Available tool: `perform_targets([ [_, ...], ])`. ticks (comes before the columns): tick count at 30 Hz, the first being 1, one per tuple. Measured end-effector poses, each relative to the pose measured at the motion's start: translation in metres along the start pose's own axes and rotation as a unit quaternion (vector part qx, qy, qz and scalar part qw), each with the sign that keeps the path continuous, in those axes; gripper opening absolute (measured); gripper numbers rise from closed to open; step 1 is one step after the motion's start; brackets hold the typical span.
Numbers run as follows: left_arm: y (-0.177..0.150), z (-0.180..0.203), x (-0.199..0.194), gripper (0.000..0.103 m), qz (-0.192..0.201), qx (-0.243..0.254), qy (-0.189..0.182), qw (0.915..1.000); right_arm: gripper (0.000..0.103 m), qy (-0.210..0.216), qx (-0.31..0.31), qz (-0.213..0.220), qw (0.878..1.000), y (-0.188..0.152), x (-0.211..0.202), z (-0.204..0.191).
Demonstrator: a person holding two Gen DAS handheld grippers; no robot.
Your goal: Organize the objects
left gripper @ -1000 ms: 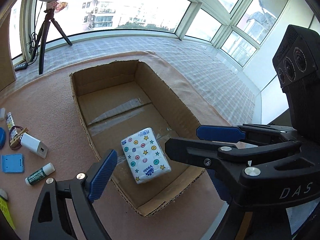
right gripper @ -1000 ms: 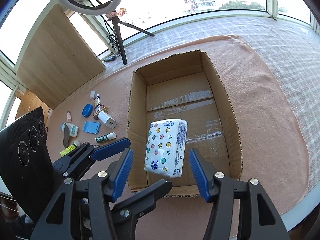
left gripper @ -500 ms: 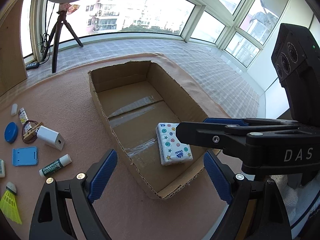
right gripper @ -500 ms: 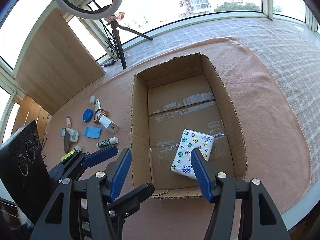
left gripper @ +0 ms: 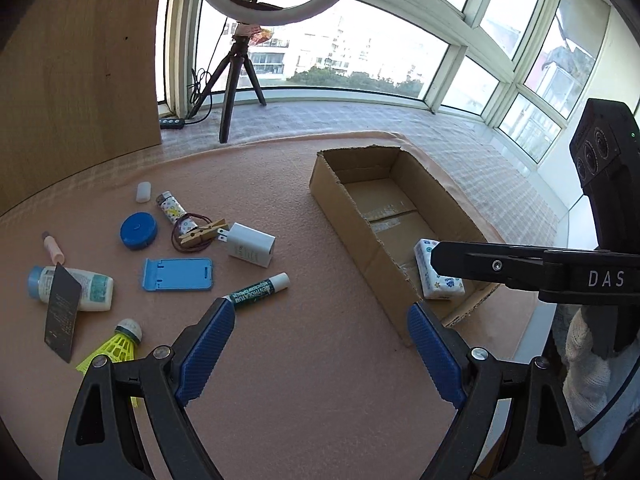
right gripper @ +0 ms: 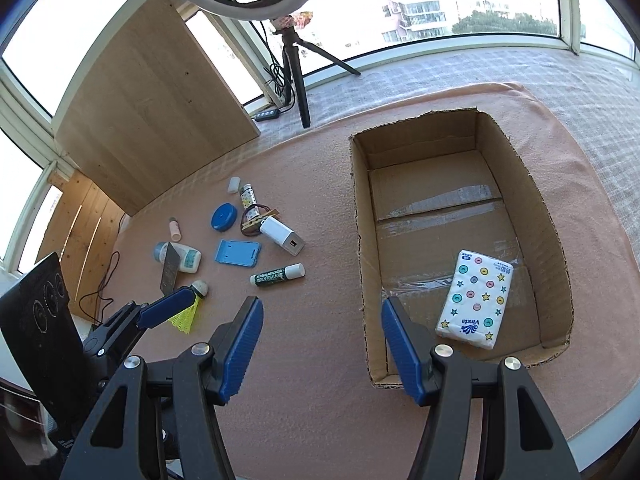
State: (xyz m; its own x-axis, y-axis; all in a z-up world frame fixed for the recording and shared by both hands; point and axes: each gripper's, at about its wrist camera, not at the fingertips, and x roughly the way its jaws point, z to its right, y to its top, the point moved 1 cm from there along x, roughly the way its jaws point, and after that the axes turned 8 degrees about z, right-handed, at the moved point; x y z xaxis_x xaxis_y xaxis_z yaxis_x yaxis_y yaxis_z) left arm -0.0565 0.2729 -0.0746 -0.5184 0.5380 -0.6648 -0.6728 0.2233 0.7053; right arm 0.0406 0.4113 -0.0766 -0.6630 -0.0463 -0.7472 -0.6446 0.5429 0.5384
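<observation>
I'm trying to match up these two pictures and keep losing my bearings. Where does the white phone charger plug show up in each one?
Left wrist view: the white charger lies left of centre on the pink cloth, just above the blue phone stand.
Right wrist view: the white charger lies left of centre, up and to the right of the same stand.
Shared landmark: the cardboard box, to the charger's right in both.

Left wrist view: raised above bench, looking forward and down, cardboard box (left gripper: pixel 394 236) off to right, near. Right wrist view: higher, looking down almost straight into box (right gripper: pixel 460 240) from its near end. Both share box, small clutter left of it, windows behind.
</observation>
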Motion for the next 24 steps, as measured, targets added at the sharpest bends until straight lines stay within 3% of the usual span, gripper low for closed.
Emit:
perform_targets([
  [13, -0.017, -0.147, -0.058, 0.090, 0.011, -0.044, 0.112, 0.9926, 0.058, 0.010, -0.047, 0.007, 0.999, -0.019, 0.014, -0.077],
  [19, -0.027, -0.199, -0.053, 0.090, -0.016, -0.026, 0.156, 0.9874, 0.058, 0.011, -0.042, -0.003, 0.999, -0.033, 0.026, -0.092],
  [24, -0.033, -0.233, -0.040, 0.090, -0.042, -0.023, 0.156, 0.9866, 0.058, 0.008, -0.037, -0.015, 0.999, -0.044, 0.033, -0.096],
])
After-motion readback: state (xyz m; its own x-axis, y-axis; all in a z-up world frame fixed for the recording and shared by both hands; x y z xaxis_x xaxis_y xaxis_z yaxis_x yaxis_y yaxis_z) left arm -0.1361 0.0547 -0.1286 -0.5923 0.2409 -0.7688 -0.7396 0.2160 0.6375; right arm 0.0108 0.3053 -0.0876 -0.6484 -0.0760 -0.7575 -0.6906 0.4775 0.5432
